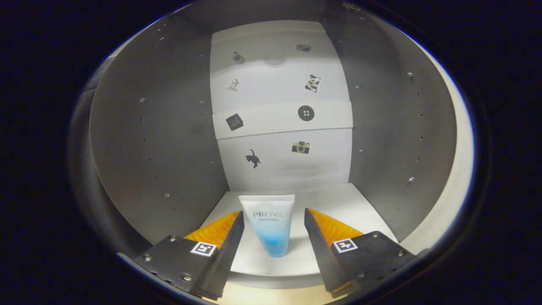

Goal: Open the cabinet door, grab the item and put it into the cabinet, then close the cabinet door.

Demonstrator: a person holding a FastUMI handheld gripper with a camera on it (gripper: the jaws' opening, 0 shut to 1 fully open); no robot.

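Low in the frame's centre, the blue-and-white tube [271, 224] stands cap-down on the cabinet shelf [338, 203], between the gripper's [274, 222] open jaws, untouched.

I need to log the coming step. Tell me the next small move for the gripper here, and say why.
Probably draw the gripper straight back out of the cabinet. The tube stands upright on the cabinet floor between the open fingers, with a gap on each side, so it looks released. Backing straight out should keep the fingers from knocking it over, and the door has yet to be closed.
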